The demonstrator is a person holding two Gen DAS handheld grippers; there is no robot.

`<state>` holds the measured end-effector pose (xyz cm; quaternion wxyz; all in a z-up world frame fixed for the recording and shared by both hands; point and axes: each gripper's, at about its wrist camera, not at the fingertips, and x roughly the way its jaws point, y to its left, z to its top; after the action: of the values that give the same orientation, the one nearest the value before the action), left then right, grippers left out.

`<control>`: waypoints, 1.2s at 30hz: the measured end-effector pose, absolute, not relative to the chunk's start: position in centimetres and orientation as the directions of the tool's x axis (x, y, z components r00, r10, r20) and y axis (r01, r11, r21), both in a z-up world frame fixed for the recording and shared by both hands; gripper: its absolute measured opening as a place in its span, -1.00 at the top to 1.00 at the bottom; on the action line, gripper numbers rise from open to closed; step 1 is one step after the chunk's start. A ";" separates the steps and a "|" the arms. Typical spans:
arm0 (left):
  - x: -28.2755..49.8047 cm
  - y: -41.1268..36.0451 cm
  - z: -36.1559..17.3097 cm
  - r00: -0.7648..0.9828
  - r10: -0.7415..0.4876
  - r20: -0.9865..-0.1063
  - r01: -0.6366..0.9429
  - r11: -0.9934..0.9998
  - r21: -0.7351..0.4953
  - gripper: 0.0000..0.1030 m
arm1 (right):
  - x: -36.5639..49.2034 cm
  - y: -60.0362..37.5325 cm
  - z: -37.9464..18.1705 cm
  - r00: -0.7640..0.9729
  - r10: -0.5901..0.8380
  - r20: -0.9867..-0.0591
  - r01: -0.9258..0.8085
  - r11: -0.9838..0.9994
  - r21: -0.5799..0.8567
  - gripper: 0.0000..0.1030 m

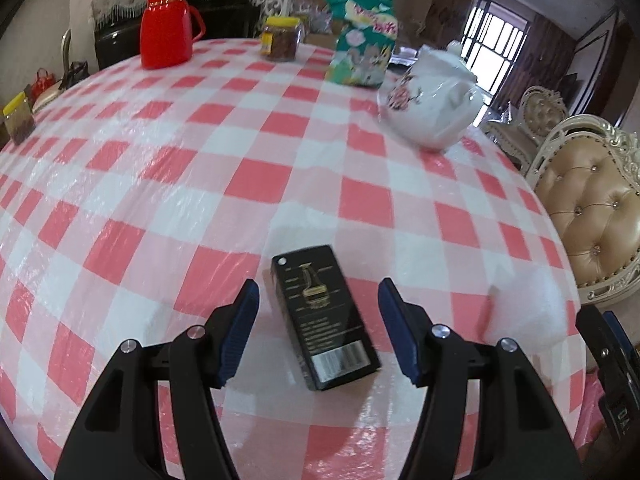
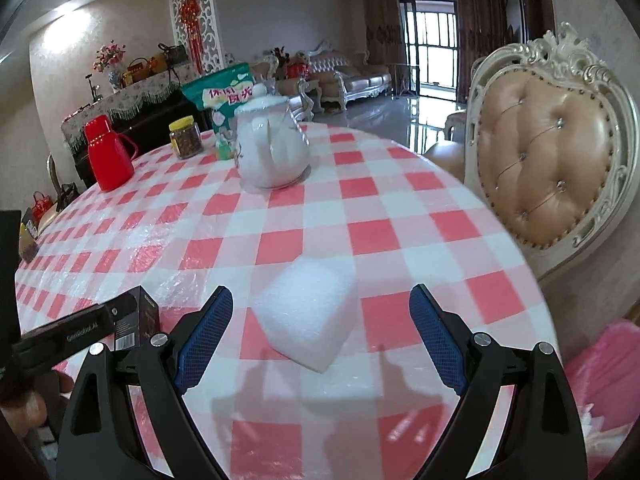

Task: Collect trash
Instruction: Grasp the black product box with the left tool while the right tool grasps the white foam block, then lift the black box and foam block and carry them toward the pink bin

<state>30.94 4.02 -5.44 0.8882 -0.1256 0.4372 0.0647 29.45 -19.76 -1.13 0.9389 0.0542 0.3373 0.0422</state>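
Two trash items lie near the edge of the checkered surface [image 1: 280, 184]: one black box [image 1: 324, 316] and one white foam block [image 2: 308, 312]. The box lies between the spread fingers of the open left claw [image 1: 318, 332], untouched. The block sits between the fingers of the open right claw [image 2: 320, 332]. Only the right view shows the block sharply. Farther off stand one red thermos [image 1: 166, 24], one teapot [image 2: 272, 146], one snack bag [image 1: 362, 40].

The right gripper [image 2: 320, 332] hangs over the checked tablecloth [image 2: 400, 208] with its 2 blue-padded fingers [image 2: 206, 330] spread wide, a white foam block [image 2: 308, 316] lying between them, touching neither. A black box [image 2: 138, 316] stands at the left, partly hidden.
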 end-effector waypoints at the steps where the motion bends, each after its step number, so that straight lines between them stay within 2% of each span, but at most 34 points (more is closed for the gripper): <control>1: 31.0 4.1 -5.7 0.603 0.008 -0.798 -0.229 0.960 -0.164 -0.16 | 29.8 -19.4 -1.4 0.766 0.114 -0.632 -0.043 0.991 0.127 -0.64; 11: 31.6 3.6 -7.4 0.553 0.013 -0.833 -0.228 0.964 -0.137 -0.15 | 31.8 -18.3 -3.2 0.751 0.097 -0.653 -0.029 0.993 0.115 -0.64; 13: 31.8 3.3 -7.9 0.540 0.021 -0.842 -0.223 0.968 -0.118 0.06 | 32.0 -18.1 -3.6 0.745 0.099 -0.660 -0.031 0.993 0.113 -0.64; 14: 31.8 3.3 -8.0 0.532 0.027 -0.846 -0.224 0.968 -0.110 0.25 | 32.1 -18.1 -3.8 0.741 0.100 -0.664 -0.031 0.993 0.115 -0.64; 22: 31.5 4.0 -6.9 0.567 0.016 -0.823 -0.223 0.965 -0.135 0.26 | 32.7 -17.5 -4.9 0.706 0.096 -0.701 -0.042 0.995 0.094 -0.64; 27: 31.3 3.9 -6.2 0.587 -0.002 -0.810 -0.214 0.964 -0.158 0.26 | 33.1 -17.8 -5.4 0.686 0.088 -0.722 -0.029 0.995 0.094 -0.28; 36: 30.8 3.9 -4.8 0.616 -0.018 -0.788 -0.200 0.963 -0.179 0.26 | 32.9 -17.9 -5.4 0.690 0.106 -0.716 -0.049 0.994 0.100 -0.26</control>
<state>30.80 3.92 -4.76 0.8900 -0.1256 0.4354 0.0512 32.91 -17.89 -5.44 0.9186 0.0364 0.3913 0.0420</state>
